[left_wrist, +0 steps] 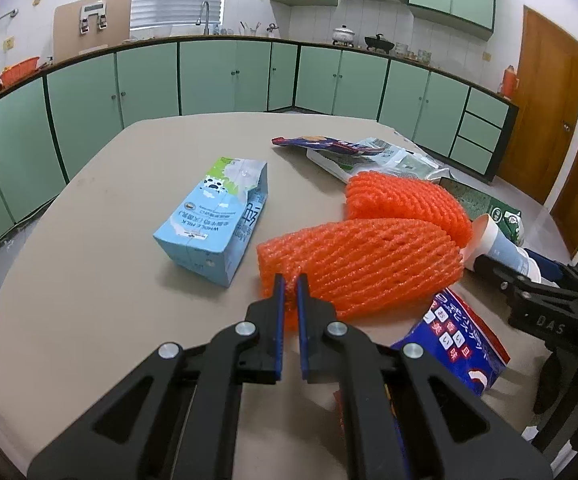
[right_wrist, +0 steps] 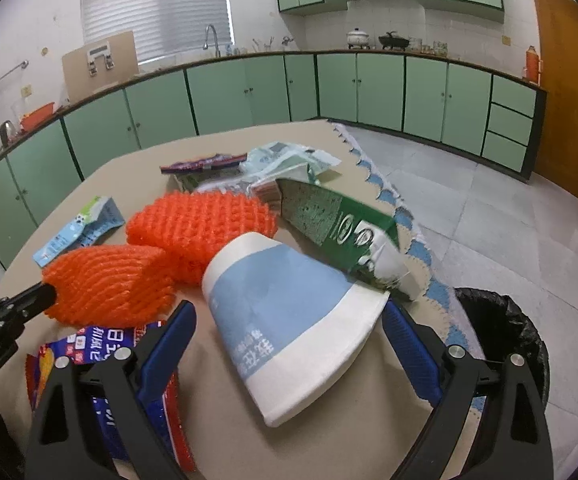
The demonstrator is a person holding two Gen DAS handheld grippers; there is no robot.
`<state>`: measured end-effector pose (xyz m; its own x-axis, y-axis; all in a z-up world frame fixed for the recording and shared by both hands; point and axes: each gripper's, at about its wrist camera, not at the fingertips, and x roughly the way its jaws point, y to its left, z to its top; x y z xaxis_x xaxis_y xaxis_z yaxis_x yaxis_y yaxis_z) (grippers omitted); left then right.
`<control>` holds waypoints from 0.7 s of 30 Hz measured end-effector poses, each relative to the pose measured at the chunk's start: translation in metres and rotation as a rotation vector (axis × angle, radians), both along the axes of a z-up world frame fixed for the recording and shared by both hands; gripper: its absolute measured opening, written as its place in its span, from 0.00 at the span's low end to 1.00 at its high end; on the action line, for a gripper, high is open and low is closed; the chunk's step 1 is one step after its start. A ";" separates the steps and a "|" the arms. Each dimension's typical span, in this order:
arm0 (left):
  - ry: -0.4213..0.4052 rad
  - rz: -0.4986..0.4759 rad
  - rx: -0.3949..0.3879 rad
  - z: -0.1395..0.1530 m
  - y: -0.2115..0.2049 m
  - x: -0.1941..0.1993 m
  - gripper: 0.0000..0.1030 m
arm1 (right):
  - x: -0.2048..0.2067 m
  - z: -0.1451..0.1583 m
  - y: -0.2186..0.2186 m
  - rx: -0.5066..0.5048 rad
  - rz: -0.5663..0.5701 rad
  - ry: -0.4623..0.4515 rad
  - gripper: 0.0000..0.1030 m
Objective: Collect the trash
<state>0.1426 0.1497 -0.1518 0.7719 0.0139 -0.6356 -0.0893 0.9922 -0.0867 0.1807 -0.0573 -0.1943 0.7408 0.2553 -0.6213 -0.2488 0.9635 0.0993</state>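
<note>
a flattened orange foam net sleeve [left_wrist: 363, 264] lies on the table, its near corner pinched between black fingers. a second orange foam net sleeve [left_wrist: 405, 202] lies just behind, touching it. a light-blue milk carton [left_wrist: 213, 220] lies on its side to their left. a white-and-blue paper cup [right_wrist: 285, 320] lies tipped over, its rim against a green carton [right_wrist: 341, 224]. a blue-and-red snack bag [left_wrist: 463, 340] lies nearest.

Left gripper [left_wrist: 290, 285] fingertips pinch the near orange foam net [left_wrist: 365, 264]; how deep the net sits between the pads is masked by the fingers. Red-blue snack bag [left_wrist: 463, 344] half hidden under the gripper body. Paper cup [right_wrist: 289, 320] covers part of the green carton [right_wrist: 341, 220]. Black trash bin [right_wrist: 505, 332] partly blocked by the right gripper's arm. Countertop items too small to identify.
</note>
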 end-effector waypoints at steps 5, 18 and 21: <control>0.000 0.005 -0.007 0.000 0.003 0.000 0.04 | -0.003 -0.003 -0.001 0.024 0.068 0.034 0.50; -0.056 0.007 -0.011 0.019 0.003 -0.006 0.04 | -0.024 0.021 0.000 0.075 0.186 0.015 0.21; -0.047 0.011 -0.014 0.016 0.004 -0.005 0.04 | -0.029 0.020 -0.004 0.083 0.186 0.030 0.43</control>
<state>0.1376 0.1537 -0.1362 0.8005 0.0139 -0.5992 -0.0957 0.9899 -0.1048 0.1516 -0.0614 -0.1740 0.6574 0.4373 -0.6136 -0.4178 0.8893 0.1861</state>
